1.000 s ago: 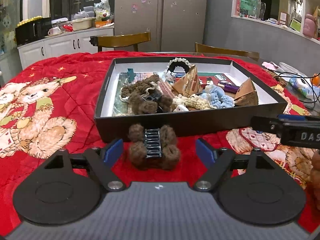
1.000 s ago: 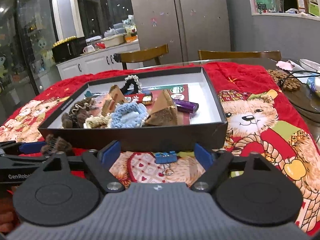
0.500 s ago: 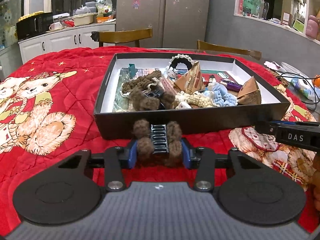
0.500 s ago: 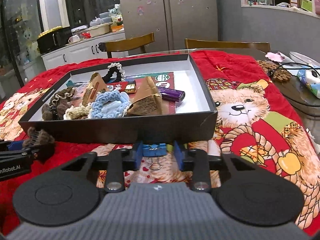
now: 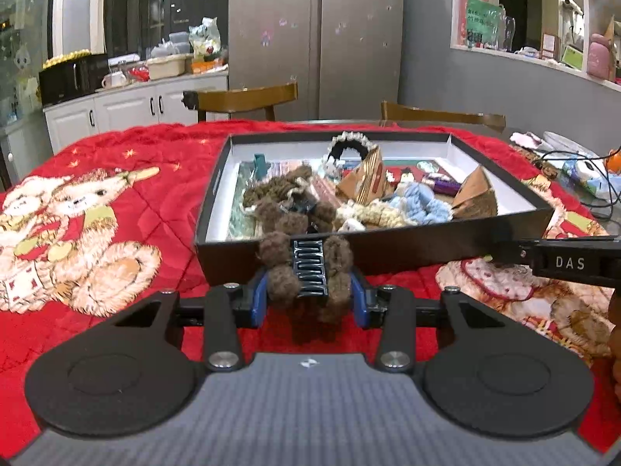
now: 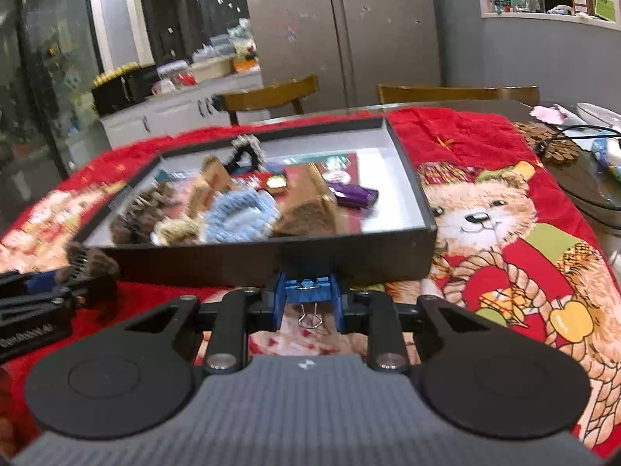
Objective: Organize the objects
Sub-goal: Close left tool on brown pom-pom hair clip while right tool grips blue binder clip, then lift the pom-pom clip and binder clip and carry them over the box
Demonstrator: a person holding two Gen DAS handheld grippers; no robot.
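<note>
A box sits on a blanket spread over the table. Inside it lie scrunchies, folded packets and a small tube. A fuzzy hair claw and, to its right, a binder clip lie in front of the box's near wall. Two chairs stand behind the table.

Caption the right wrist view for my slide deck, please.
Right gripper closing on a blue binder clip in front of the black box of accessories on a red bear blanket.
</note>
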